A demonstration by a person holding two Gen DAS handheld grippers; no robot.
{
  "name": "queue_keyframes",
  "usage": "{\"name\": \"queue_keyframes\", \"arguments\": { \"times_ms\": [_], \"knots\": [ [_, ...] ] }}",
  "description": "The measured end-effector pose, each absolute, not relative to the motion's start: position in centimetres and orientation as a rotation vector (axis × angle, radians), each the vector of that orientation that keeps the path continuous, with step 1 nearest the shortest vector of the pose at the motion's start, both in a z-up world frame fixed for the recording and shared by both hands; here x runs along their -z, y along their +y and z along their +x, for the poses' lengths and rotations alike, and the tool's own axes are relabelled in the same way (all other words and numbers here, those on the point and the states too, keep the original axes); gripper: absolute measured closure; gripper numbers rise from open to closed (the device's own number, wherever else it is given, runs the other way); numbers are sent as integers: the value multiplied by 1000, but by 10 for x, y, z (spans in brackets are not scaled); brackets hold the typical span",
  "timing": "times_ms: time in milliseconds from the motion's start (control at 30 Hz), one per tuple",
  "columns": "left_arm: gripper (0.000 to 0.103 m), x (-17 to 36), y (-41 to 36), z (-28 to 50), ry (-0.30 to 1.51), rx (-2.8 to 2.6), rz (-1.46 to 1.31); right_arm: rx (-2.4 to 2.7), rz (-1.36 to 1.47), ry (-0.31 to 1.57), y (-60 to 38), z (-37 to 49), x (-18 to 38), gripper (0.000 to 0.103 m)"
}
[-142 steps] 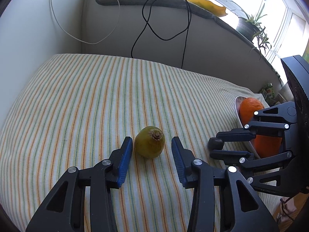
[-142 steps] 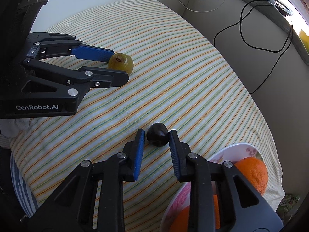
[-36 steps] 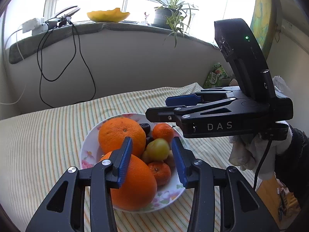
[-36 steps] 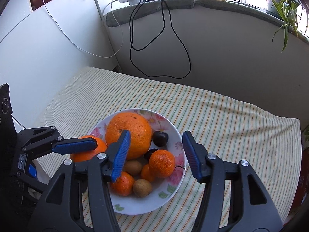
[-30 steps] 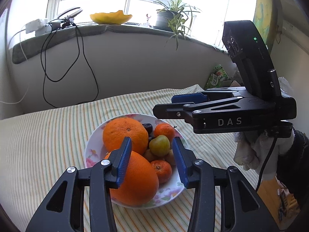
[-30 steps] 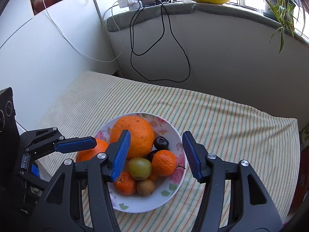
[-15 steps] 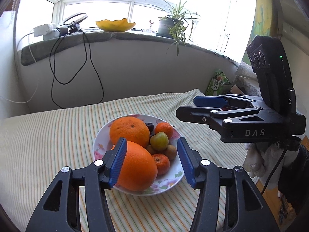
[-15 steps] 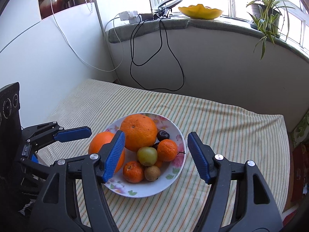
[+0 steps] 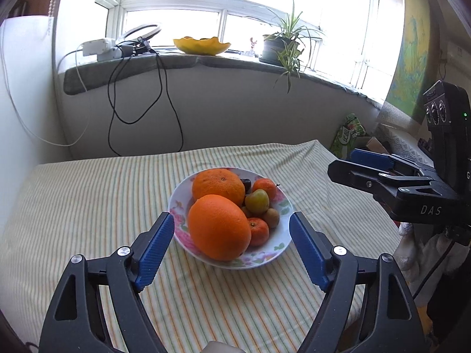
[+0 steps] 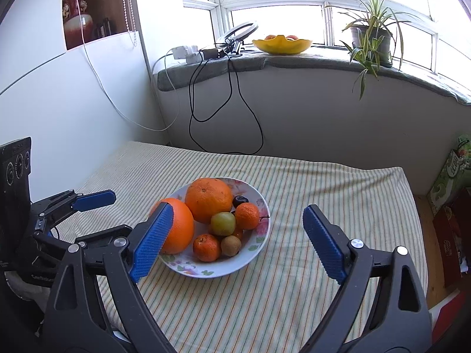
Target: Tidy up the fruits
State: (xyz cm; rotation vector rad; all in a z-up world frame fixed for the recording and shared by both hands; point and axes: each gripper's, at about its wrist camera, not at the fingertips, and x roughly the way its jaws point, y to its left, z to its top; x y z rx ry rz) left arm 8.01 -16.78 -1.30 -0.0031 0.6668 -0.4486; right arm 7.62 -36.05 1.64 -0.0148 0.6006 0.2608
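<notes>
Fruit sits piled in white floral ceramic bowl [image 9: 283, 236] on striped bedcover [image 9: 88, 206]. Left gripper [image 9: 231, 239] and right gripper [image 10: 235, 235] both tilted downward toward bowl at 12 o'clock, jaws just opening, spread wide, empty.

A wide window [image 10: 294, 6] fills the far wall and gives strong daylight. On the grey sill [image 10: 294, 58] below it stand a yellow bowl [image 10: 282, 45] and a potted plant [image 10: 369, 41]. Black cables [image 10: 229, 106] hang from the sill down the pale wall.
</notes>
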Motion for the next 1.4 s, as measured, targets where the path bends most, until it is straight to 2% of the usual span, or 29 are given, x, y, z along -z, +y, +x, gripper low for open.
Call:
{"name": "queue_keyframes", "arguments": {
  "times_ms": [200,1400],
  "knots": [
    [22,17,-158,74,683,401,-31,-190,-5,564,-365,56,-11,1],
    [22,14,-158,62,666,396,-17,-134,9,590,-365,48,5,1]
  ]
}}
